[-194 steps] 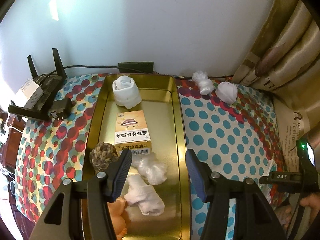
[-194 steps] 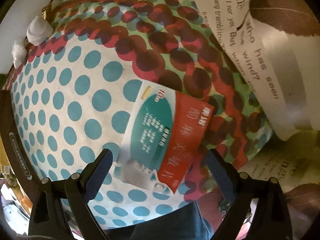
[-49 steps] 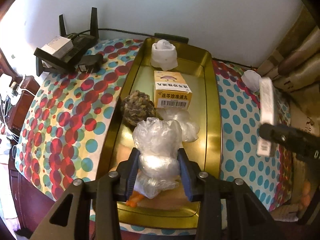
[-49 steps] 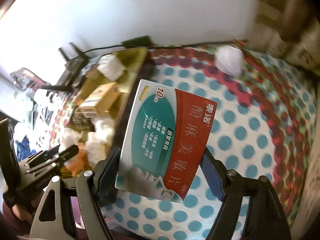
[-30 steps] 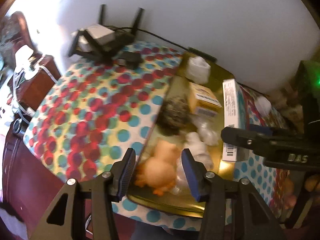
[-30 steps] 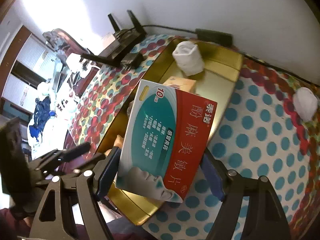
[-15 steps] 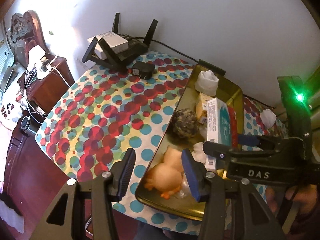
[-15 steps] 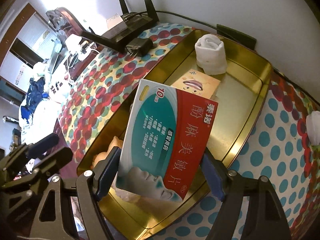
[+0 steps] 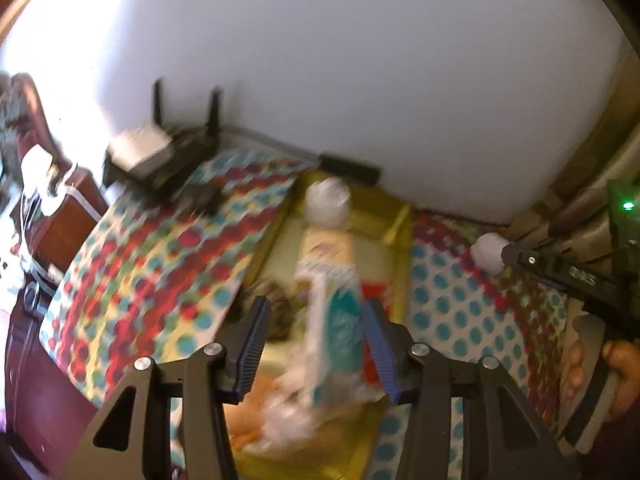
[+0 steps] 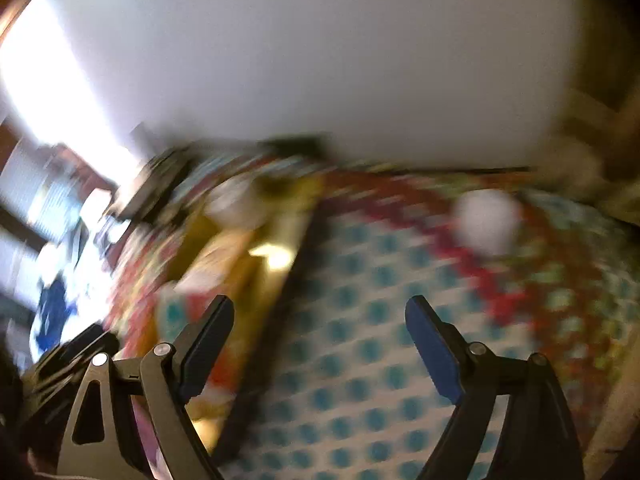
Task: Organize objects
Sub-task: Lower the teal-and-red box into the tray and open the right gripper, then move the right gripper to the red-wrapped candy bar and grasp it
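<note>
Room: pale wall (image 9: 360, 60) behind the table, tan curtain (image 9: 592, 200) at the right, dark wooden furniture (image 9: 60, 224) at the left; both views are smeared by motion.
Surface: 1 polka-dot tablecloth (image 9: 152, 264), red and teal spots, running under everything.
Tray: 1 gold tray (image 9: 400, 240), long axis running away toward the wall, crowded with things.
Router: 1 black router (image 9: 176, 152), 2 antennas up, by the wall left of the tray.
Medicine box: 1 teal-and-red medicine box (image 9: 340, 328) inside the tray's near half, propped on its long edge, long axis along the tray toward the wall, yellow carton (image 9: 326, 256) just beyond it.
White bundles: 1 at the tray's far end (image 9: 328, 202), 1 white ball (image 10: 488, 220) out on the cloth.
Left gripper (image 9: 316, 348): parted, nothing between the pads, hovering over the tray with the box showing in the gap.
Right gripper (image 10: 320, 344): spread wide, nothing held, over the teal dots right of the tray.
</note>
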